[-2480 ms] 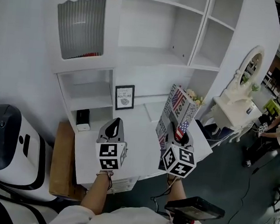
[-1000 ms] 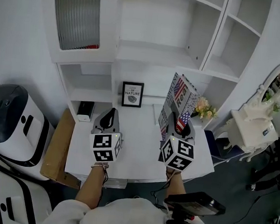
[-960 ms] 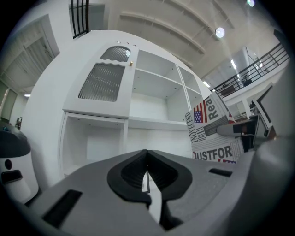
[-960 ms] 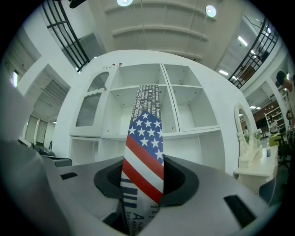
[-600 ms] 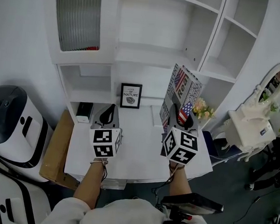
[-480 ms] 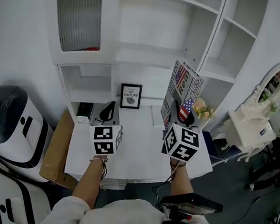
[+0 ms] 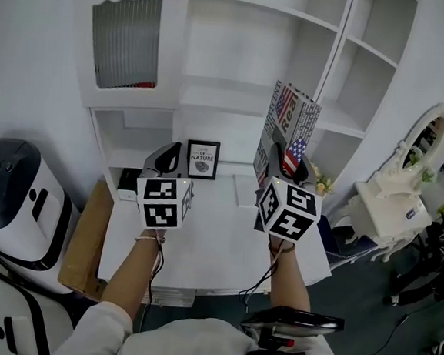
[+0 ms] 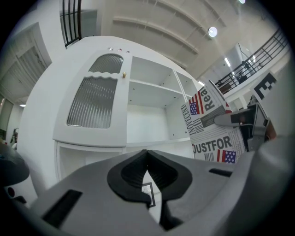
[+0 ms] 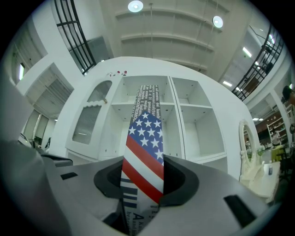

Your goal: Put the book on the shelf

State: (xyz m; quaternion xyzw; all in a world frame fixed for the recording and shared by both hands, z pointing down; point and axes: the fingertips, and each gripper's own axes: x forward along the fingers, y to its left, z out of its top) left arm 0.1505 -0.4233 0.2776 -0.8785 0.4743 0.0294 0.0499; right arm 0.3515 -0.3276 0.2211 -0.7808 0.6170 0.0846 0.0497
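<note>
The book (image 7: 287, 124) has a newspaper-print cover with a stars-and-stripes flag. It stands upright in the air in front of the white shelf unit (image 7: 245, 90), with my right gripper (image 7: 288, 168) shut on its lower edge. In the right gripper view the book's spine (image 9: 144, 152) rises between the jaws, lined up with the shelf's open middle bay (image 9: 147, 110). My left gripper (image 7: 173, 158) is held up beside it at the left, shut with nothing in it. In the left gripper view the left gripper (image 8: 147, 175) has its pads touching, and the book (image 8: 214, 129) shows at the right.
A white desk top (image 7: 209, 241) lies below both hands. A small framed picture (image 7: 202, 159) stands at its back. A frosted-glass cabinet door (image 7: 126, 41) closes the shelf's left bay. A white dressing table with a mirror (image 7: 395, 188) stands to the right, a grey-and-white machine (image 7: 11, 208) to the left.
Both grippers have risen from just above the desk towards the shelf bays, the right one carrying the book up with it. The grip on the book has not changed.
</note>
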